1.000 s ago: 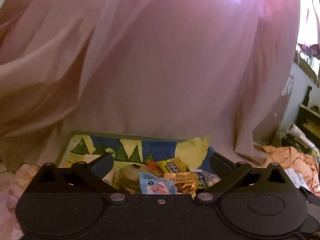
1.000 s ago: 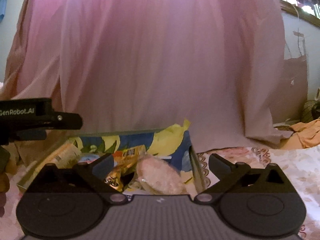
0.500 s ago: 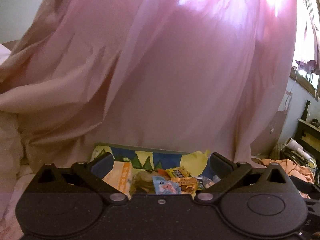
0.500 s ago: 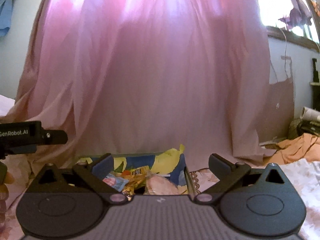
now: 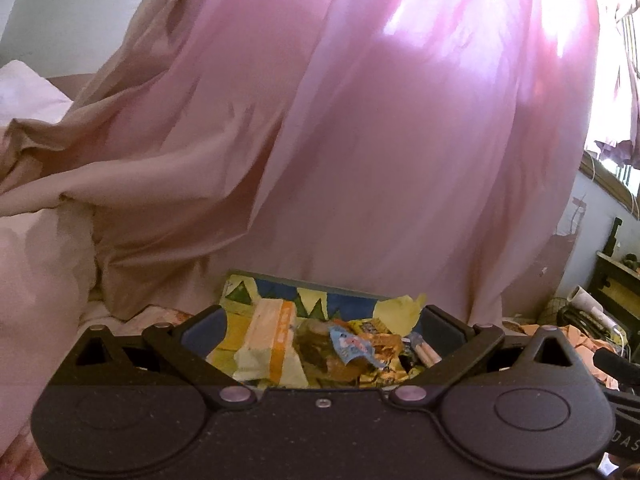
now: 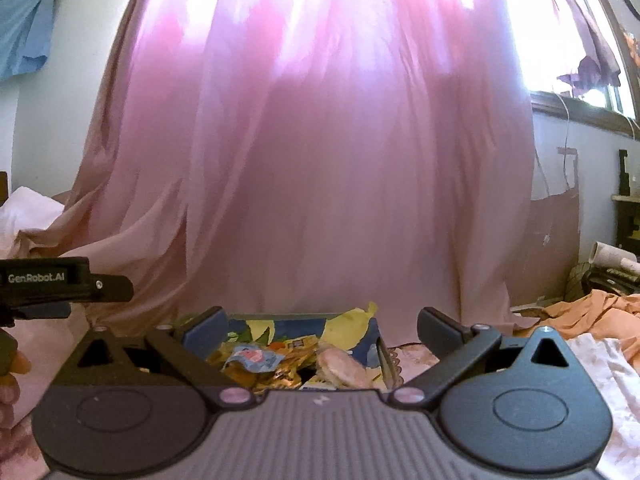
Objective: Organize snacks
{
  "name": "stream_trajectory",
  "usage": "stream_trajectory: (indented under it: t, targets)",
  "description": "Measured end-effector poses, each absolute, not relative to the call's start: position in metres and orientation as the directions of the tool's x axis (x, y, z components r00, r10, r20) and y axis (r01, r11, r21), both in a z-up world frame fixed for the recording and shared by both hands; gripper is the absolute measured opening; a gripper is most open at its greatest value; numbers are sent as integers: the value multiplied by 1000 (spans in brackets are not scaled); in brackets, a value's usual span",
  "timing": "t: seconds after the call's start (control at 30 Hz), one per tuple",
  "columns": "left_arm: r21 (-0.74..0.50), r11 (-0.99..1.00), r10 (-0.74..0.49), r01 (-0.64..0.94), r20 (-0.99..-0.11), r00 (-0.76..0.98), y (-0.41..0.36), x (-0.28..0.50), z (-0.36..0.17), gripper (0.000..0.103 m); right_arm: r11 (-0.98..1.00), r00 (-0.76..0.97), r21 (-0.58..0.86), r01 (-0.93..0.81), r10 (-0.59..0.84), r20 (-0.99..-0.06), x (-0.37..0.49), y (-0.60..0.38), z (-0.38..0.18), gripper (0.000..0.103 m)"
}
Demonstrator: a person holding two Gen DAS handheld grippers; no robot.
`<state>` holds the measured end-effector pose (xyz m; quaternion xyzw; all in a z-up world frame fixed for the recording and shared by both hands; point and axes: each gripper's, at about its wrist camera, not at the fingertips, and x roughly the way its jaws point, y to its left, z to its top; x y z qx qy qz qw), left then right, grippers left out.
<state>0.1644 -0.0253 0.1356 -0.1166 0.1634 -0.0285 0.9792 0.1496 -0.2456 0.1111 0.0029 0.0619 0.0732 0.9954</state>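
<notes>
Snack box [image 5: 276,286] front hidden behind open left gripper [image 5: 320,320].

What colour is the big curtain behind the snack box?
Pink. The curtain glows brightest near the top; the right wrist view shows it best.

Curtain [image 6: 320,180]: I'm seeing pink, glowing white-pink where the light is coming through at the top.
Box [image 5: 280,286]: I'm looking at a blue lining patterned with yellow patches and dark green triangles.
Long packet [image 5: 268,344]: it's showing cream with an orange stripe.
Small packet [image 6: 252,356]: it's showing light blue with a pink figure.
Round cakes [image 6: 340,368]: they're looking pale pink.
Wrappers [image 6: 288,374]: they're gleaming orange-gold.
Left gripper [image 5: 320,322]: I'm seeing black with dark blue pads.
Right gripper [image 6: 320,322]: it's showing black, with a grey ribbed body.
Bedsheet [image 6: 416,364]: it's showing pale pink with a flowery pattern.
Cloth [image 6: 592,312]: it's lying there orange.
</notes>
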Motion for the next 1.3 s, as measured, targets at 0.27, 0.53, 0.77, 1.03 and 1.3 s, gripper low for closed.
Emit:
stream_trajectory:
  t: [0.27, 0.53, 0.77, 1.03, 1.3]
  targets:
    - [-250, 968, -82, 2, -312, 947, -15, 131, 124, 102, 990, 984, 19, -137, 139, -113, 118, -237, 99, 103]
    - [-206, 978, -60, -7, -317, 946, -6, 104, 106, 102, 993, 985, 10, -116, 117, -124, 92, -234, 80, 103]
    - [-173, 985, -41, -17, -327, 944, -1, 84, 92, 102, 994, 983, 12, -110, 111, -146, 73, -228, 63, 103]
    - [-181, 983, -35, -31, -352, 935, 8, 65, 76, 102, 995, 983, 17, -98, 100, -156, 54, -220, 49, 103]
    - [-182, 981, -7, -63, -361, 932, 21, 52, 62, 102, 996, 983, 22, -88, 91, -160, 47, -212, 44, 103]
